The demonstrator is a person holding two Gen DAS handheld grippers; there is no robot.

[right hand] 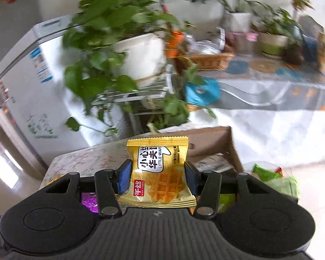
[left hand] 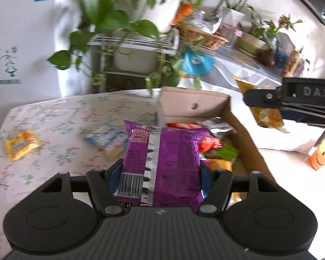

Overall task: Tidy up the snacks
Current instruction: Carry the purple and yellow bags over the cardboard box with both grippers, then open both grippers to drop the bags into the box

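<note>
My left gripper is shut on a purple snack packet, held up over the near end of an open cardboard box with several snack packets in it. My right gripper is shut on a yellow waffle packet, lifted in front of the same cardboard box. The right gripper and its yellow packet also show at the right edge of the left wrist view. On the floral tablecloth lie a yellow packet and a blue-and-white packet.
A metal rack with potted plants stands behind the table. Leafy vines hang close over it. To the right runs a counter with a wicker basket and more pots. A white fridge stands at the left.
</note>
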